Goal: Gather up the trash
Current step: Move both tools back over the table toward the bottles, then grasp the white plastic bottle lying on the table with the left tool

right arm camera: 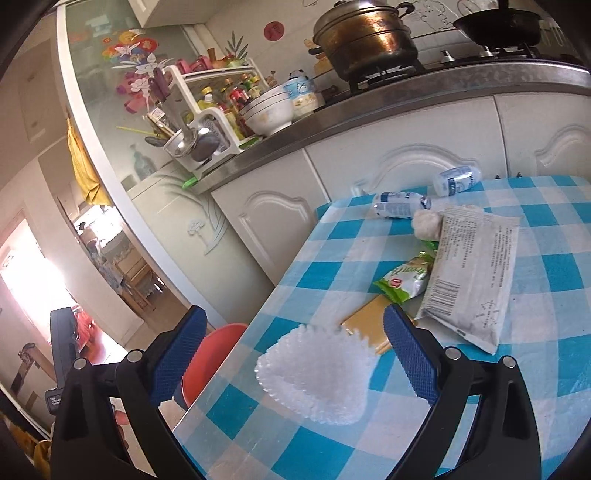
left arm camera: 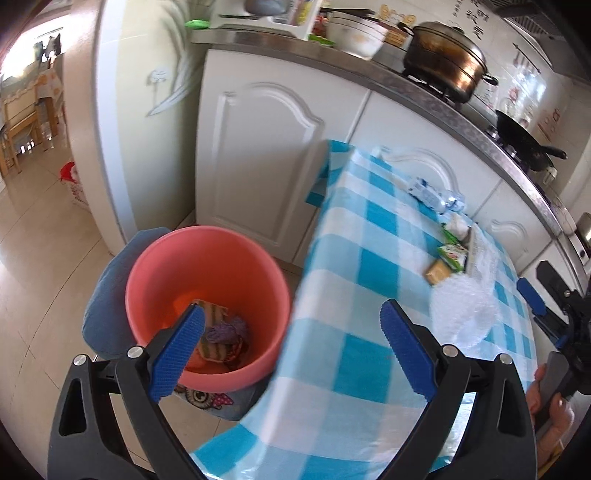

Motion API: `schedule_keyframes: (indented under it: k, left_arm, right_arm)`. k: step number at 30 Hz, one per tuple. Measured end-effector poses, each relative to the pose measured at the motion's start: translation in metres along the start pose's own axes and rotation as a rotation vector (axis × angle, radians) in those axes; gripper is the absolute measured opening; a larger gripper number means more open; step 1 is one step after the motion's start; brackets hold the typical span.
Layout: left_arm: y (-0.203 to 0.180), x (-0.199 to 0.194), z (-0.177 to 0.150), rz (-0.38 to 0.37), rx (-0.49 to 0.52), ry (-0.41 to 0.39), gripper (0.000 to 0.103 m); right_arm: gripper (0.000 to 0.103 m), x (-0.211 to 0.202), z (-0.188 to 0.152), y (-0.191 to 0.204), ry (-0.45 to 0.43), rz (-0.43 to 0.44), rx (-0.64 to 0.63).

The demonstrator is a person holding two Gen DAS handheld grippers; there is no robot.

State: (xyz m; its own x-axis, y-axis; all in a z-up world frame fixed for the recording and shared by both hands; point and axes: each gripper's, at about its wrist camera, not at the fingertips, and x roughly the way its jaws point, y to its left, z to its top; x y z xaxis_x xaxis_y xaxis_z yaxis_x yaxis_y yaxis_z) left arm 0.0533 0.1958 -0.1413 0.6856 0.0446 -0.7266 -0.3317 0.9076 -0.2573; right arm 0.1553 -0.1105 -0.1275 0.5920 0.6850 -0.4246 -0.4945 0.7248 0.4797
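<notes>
Right wrist view: right tool (right arm camera: 295,354) wide apart w/ nothing held, aimed at foam sheet (right arm camera: 317,373) near counter (right arm camera: 535,369) edge. Left tool (left arm camera: 291,350) apart, empty, over bucket (left arm camera: 207,291) beside counter, prob. ready for drops.

Bucket (left arm camera: 207,306) (holding scraps) stands left of table (left arm camera: 354,295).

Place: home kitchen | steamer pot (right arm camera: 365,37) on gas hob | wok (right arm camera: 498,24) beside pot | white cabinets (right arm camera: 399,162) below pot
</notes>
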Motion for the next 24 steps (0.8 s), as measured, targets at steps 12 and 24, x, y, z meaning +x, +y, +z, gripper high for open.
schedule_keyframes:
  k: [12, 24]
  left_arm:
    - [-0.177, 0.016, 0.061, -0.102, 0.501, -0.018, 0.096]
    - [-0.351, 0.157, 0.122, -0.144, 0.924, 0.067, 0.096]
  right_arm:
    - [0.095, -0.045, 0.02, -0.132, -0.079, -0.083, 0.253]
    - [0.095, -0.082, 0.017, -0.218, -0.189, -0.05, 0.458]
